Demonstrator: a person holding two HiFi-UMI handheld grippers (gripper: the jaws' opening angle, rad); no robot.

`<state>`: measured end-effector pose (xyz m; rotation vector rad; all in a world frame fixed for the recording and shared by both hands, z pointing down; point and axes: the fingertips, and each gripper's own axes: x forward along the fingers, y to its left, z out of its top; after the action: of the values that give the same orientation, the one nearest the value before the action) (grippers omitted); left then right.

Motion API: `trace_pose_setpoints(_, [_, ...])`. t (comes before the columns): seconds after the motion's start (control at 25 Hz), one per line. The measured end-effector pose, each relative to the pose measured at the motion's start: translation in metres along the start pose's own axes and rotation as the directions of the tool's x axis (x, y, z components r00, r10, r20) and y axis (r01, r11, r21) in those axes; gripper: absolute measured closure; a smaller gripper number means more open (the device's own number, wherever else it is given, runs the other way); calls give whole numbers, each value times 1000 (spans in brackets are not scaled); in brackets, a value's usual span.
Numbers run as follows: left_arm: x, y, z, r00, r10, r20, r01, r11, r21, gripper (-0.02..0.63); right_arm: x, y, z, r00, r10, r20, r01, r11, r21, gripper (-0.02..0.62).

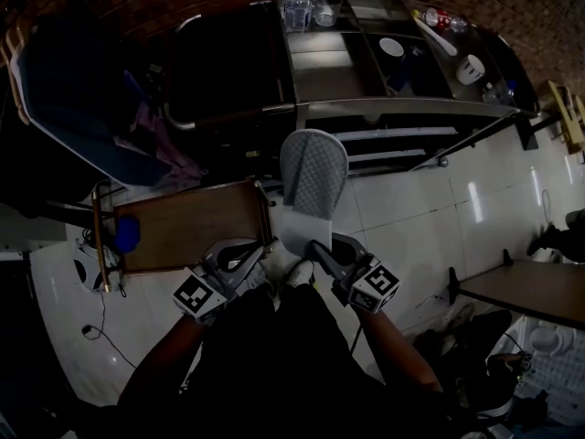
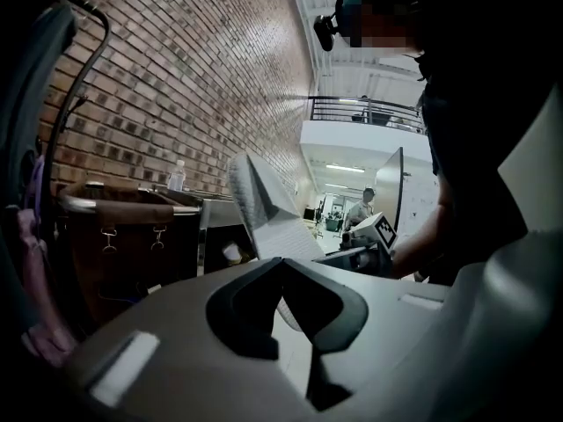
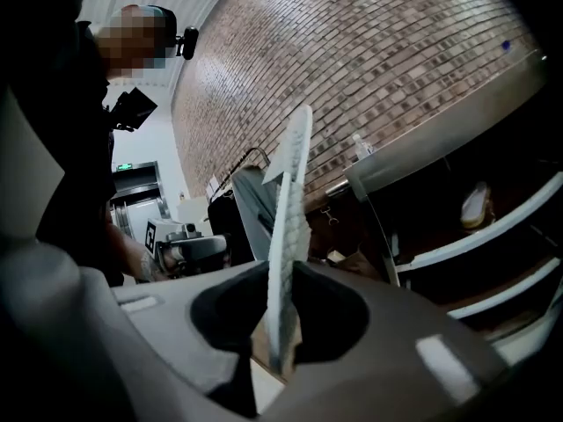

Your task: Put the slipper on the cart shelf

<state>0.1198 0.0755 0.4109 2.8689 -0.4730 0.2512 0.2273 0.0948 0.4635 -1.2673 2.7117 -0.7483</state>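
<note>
A grey slipper (image 1: 313,181) with a white sole stands out in front of me, toe toward the steel cart (image 1: 366,108). My right gripper (image 1: 315,252) is shut on its heel; in the right gripper view the sole (image 3: 286,262) runs edge-on between the pads. My left gripper (image 1: 265,262) sits close beside the heel on the left, and its tips look shut together. In the left gripper view the slipper (image 2: 264,209) rises just past the left gripper (image 2: 283,266); whether they touch I cannot tell. The cart's lower shelves (image 3: 475,236) lie ahead on the right.
A water bottle (image 1: 296,7), bowls and cups stand on the cart top. A black bag (image 1: 219,71) hangs at the cart's left end. A wooden stand (image 1: 183,227) is at my left, a brown table (image 1: 530,291) at my right. A pale object (image 3: 475,205) lies on a cart shelf.
</note>
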Motion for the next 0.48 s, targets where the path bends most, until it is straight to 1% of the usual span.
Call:
trace_pose_setpoints(0.28, [-6,24,-3,1000,-8,12,8,1000,10,603,13,1,-8,999,-35,-19,35,999,5,529])
trace_pose_setpoints(0.48, [-12,31,-3,997,-64,37,63,998,23,603,25,12,-12,995,-84,-45,83,996,-14,529])
